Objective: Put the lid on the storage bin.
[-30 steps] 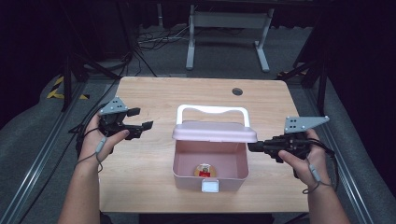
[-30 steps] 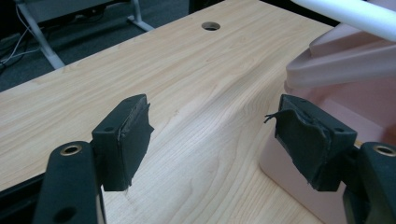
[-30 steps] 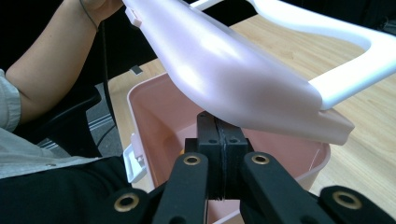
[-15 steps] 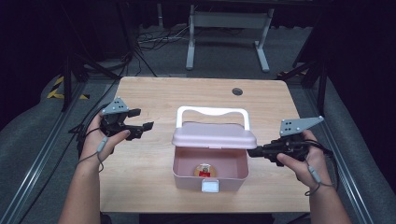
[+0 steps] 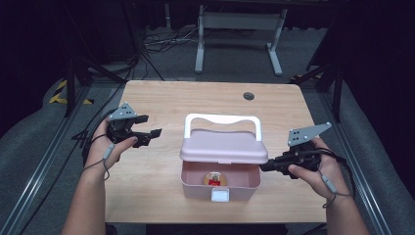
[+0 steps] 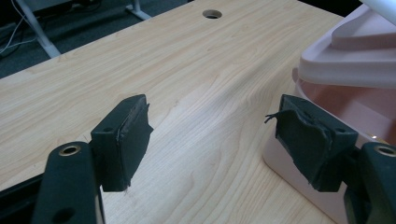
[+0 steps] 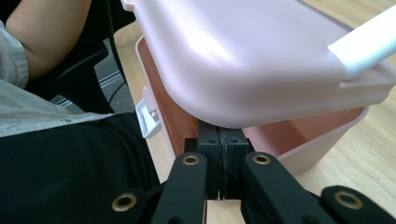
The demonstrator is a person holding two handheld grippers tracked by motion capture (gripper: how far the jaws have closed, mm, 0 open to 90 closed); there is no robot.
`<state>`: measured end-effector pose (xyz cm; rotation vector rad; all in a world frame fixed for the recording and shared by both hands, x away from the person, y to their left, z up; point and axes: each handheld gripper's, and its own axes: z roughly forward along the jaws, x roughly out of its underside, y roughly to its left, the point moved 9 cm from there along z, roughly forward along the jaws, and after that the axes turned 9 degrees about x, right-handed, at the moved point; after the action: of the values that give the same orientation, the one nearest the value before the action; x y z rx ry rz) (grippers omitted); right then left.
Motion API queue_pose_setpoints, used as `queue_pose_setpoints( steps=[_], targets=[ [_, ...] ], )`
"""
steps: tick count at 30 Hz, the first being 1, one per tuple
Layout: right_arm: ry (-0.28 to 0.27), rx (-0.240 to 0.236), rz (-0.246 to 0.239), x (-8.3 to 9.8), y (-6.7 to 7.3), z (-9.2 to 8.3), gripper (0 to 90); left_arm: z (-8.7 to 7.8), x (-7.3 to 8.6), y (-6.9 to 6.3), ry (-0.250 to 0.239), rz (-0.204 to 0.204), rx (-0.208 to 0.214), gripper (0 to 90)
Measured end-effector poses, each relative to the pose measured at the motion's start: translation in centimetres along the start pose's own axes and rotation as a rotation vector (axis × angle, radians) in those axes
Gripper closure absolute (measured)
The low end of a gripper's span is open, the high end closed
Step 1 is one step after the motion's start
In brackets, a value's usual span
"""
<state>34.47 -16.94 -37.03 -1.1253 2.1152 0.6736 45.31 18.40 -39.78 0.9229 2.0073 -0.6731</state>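
While the right claw (image 7: 223, 154), clenched with nothing between its jaws, sits tucked beneath the right edge of the half-raised lid (image 5: 224, 147), the pink box (image 5: 220, 188) stands near the bench's (image 5: 161, 98) front edge, well right of the released left claw (image 5: 147, 132).

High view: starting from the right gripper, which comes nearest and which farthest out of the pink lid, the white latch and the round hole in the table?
From the right gripper:
1. Lid, right beside its tips, tilted over the box.
2. Latch, on the box's front wall, toward the person.
3. Hole, near the table's far edge.
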Motion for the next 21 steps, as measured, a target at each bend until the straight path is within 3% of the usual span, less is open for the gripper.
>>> queue_pose_setpoints(
  steps=[21],
  targets=[
    [0.127, -0.011, -0.035, 1.3, 0.7, 0.7, 89.6, 0.4, 0.4, 0.2, 0.016, -0.005, 0.002, 26.4]
  ],
)
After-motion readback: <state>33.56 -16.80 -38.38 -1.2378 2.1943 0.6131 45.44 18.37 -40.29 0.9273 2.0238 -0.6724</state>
